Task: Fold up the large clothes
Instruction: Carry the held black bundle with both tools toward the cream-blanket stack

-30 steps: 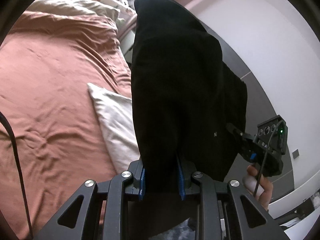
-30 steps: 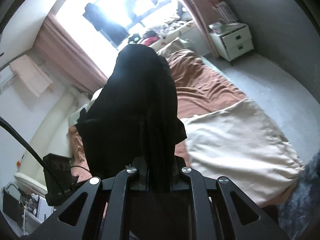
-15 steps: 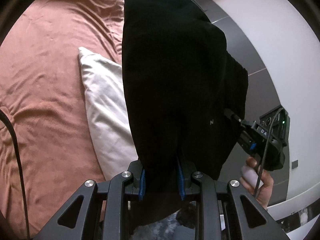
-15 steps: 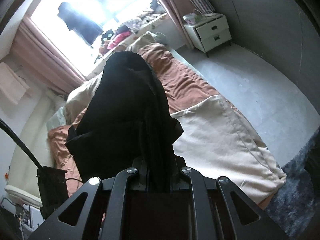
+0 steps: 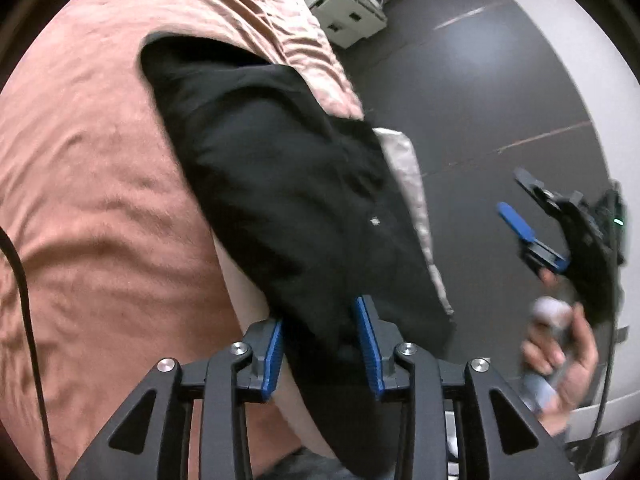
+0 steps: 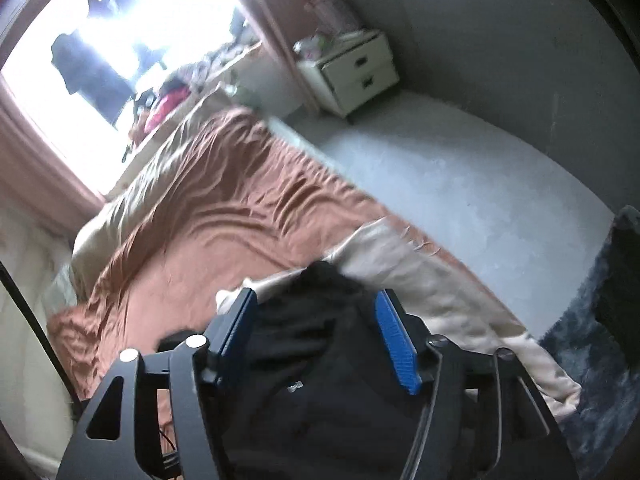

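Black garment point(image 5: 288, 184) lying across the bed point(image 5: 88, 168) and cream pillow point(image 5: 404, 160).
My left gripper point(image 5: 322, 350) jaws have been opening, cloth between them (contact unclear); my right gripper point(image 6: 320, 336) jaws are standing wide, having just been opening, garment loose between them.

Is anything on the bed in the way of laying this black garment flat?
Yes. A cream pillow lies at the near edge of the rust bedspread, and the black garment is draped partly over it. Further in, the bedspread shows nothing else.

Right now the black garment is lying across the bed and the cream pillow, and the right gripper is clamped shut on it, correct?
Not quite. The right gripper stands open, its jaws just spread, as the right wrist view shows. The black garment does lie across the bed and cream pillow.
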`<state>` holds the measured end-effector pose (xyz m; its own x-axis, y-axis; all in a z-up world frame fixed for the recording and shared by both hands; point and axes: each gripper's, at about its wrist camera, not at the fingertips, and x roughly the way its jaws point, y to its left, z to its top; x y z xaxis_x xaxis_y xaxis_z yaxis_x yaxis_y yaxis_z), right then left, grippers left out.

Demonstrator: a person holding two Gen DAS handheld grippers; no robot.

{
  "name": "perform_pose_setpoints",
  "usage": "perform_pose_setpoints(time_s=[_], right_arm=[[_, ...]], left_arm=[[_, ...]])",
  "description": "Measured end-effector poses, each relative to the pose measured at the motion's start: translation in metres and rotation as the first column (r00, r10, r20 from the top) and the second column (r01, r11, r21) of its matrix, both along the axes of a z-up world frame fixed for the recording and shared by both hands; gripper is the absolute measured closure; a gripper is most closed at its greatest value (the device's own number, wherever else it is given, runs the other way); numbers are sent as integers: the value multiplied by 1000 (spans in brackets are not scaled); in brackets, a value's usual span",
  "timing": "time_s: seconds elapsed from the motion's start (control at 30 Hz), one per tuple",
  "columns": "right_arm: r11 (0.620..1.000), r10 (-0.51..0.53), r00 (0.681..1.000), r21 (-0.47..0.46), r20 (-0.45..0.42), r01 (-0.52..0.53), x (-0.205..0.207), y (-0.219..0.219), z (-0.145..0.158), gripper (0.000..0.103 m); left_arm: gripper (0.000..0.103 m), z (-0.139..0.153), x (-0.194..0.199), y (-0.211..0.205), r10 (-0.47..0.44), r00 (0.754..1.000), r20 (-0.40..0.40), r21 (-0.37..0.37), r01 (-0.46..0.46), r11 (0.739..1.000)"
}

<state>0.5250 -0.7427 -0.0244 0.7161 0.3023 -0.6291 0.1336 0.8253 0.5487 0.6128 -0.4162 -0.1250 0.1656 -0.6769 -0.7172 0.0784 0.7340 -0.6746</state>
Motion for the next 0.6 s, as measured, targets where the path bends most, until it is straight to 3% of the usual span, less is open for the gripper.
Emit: perform_pose_setpoints(time_s=[0.13,0.27,0.43,0.6], right_arm=[[996,-59,995,-74,-80,53,-53,3,-6,43],[995,-95,990,-39,-100,91,-117,-2,-29,43],[980,-161,977,91,-141,174,-185,-24,-69,42],[947,-146,977,262,-156,184,-205,-46,-92,42]], left_arm=[[59,5,3,-8,-85,996,39,28,84,996],[59,-8,11,-6,-123,992,37,55,121,991],[49,-20,18,8,-77,997,3,44,77,996],[44,-24,18,18,-59,998,-2,34,59,998]])
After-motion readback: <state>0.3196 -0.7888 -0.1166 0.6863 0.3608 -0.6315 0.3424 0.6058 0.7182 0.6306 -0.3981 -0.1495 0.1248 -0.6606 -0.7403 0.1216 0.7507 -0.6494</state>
